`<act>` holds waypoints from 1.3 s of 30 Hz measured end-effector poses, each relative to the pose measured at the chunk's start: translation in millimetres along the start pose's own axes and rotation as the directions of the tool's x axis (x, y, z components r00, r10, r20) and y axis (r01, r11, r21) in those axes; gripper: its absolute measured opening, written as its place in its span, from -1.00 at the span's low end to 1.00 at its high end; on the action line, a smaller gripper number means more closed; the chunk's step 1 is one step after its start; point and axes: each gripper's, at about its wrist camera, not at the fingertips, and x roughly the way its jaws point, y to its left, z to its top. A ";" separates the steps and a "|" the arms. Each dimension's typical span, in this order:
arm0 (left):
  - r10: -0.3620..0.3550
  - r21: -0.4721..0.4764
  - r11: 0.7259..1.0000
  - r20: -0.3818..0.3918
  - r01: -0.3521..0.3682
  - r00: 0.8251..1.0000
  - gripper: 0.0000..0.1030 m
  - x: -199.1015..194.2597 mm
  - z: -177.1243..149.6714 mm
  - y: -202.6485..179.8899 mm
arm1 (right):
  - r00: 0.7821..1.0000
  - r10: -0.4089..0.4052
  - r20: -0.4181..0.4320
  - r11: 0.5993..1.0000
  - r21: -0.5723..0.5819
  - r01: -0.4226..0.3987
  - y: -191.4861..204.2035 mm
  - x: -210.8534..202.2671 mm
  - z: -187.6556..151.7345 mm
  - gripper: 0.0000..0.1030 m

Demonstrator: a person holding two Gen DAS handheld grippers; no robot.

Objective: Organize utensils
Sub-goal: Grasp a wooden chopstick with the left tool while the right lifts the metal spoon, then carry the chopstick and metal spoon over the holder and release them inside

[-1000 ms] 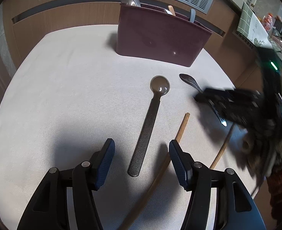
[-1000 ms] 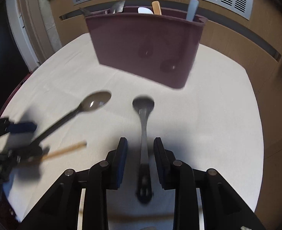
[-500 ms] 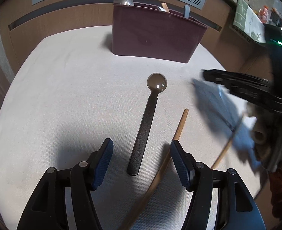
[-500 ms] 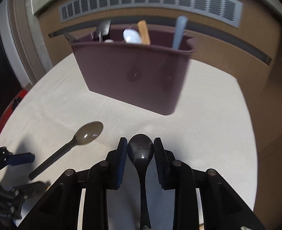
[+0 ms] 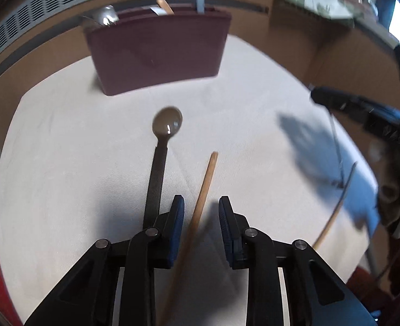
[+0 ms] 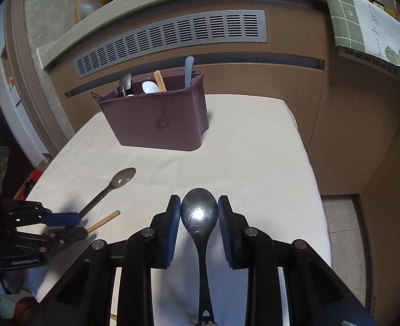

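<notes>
While the pale table [image 6: 254, 141] fills most of both views, the maroon utensil caddy [image 6: 159, 125] stands at its far side with several utensils upright in it. Nearer, the right gripper [image 6: 199, 213] holds a metal spoon [image 6: 199, 214], its jaws pressed on either side of the bowl, lifted above the cloth. On the left, the left gripper [image 5: 201, 222] has just been closing its jaws, and a wooden chopstick [image 5: 204, 184] lies between them; the pads do not yet press on it. Just left of that chopstick lies a dark-handled spoon [image 5: 160, 163], bowl pointing toward the caddy. Another chopstick [image 5: 335, 212] lies at the table's right edge.
</notes>
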 end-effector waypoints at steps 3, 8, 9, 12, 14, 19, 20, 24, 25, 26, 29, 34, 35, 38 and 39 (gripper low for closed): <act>0.012 0.021 1.000 -0.031 -0.012 0.999 -0.49 7.9 0.8 -2.1 | 1.000 0.004 0.005 1.000 -0.007 -0.004 -0.2 -1.6 -2.4 -0.50; 0.014 0.028 1.000 -0.056 -0.012 0.998 -0.49 12.6 6.4 -2.8 | 1.000 0.011 0.021 1.000 -0.009 -0.010 2.9 -6.3 1.1 -0.50; 0.018 0.042 0.999 -0.058 -0.015 0.998 -0.53 13.7 7.9 -3.8 | 1.000 0.012 0.028 1.000 -0.012 -0.012 4.4 -8.1 2.2 -0.50; 0.038 0.075 0.997 -0.045 -0.035 0.998 -0.84 16.8 14.9 -5.4 | 0.999 0.013 0.052 1.000 -0.028 -0.011 10.9 -13.4 4.6 -0.50; 0.051 0.058 0.997 -0.023 -0.050 0.998 -0.88 16.6 21.3 -2.2 | 0.998 0.024 0.060 0.999 -0.026 -0.023 13.9 -16.4 5.2 -0.50; -0.050 -0.058 0.996 0.187 0.062 0.981 -0.88 -31.6 29.4 8.5 | 0.996 0.018 0.084 1.000 -0.020 -0.016 15.6 -26.5 10.0 -0.50; -0.055 -0.074 0.994 0.242 0.075 0.969 -0.88 -46.1 28.5 10.2 | 0.996 0.011 0.089 1.000 -0.021 -0.009 14.7 -29.4 11.9 -0.50; -0.061 -0.125 0.985 0.386 0.118 0.921 -0.89 -88.7 24.5 21.1 | 0.995 0.006 0.095 1.000 -0.002 -0.006 12.3 -35.2 18.3 -0.50; -0.055 -0.133 0.984 0.415 0.120 0.908 -0.89 -98.1 23.7 23.8 | 0.995 0.009 0.104 1.000 0.001 -0.010 13.1 -38.1 20.5 -0.50; -0.049 -0.139 0.983 0.442 0.122 0.896 -0.89 -106.1 23.2 25.7 | 0.994 0.011 0.111 1.000 0.001 -0.011 14.1 -40.2 22.1 -0.50; -0.038 -0.150 0.981 0.488 0.126 0.872 -0.89 -117.3 20.9 32.7 | 0.990 0.019 0.141 1.000 -0.012 -0.017 20.4 -47.9 27.2 -0.50; -0.024 -0.175 0.975 0.523 0.135 0.852 -0.89 -128.7 23.3 45.7 | 0.989 0.017 0.149 0.999 -0.042 -0.011 30.8 -50.6 33.7 -0.50; -0.021 -0.178 0.975 0.523 0.133 0.852 -0.89 -127.9 24.0 47.0 | 0.989 0.014 0.145 0.999 -0.046 -0.008 31.8 -49.7 34.1 -0.50; -0.020 -0.188 0.972 0.522 0.138 0.853 -0.89 -129.7 22.5 49.2 | 0.992 0.004 0.130 0.999 -0.044 0.002 32.2 -45.8 33.6 -0.50; -0.019 -0.188 0.973 0.521 0.137 0.853 -0.89 -128.5 22.1 48.1 | 0.992 0.001 0.127 0.999 -0.042 0.004 31.7 -44.4 33.3 -0.50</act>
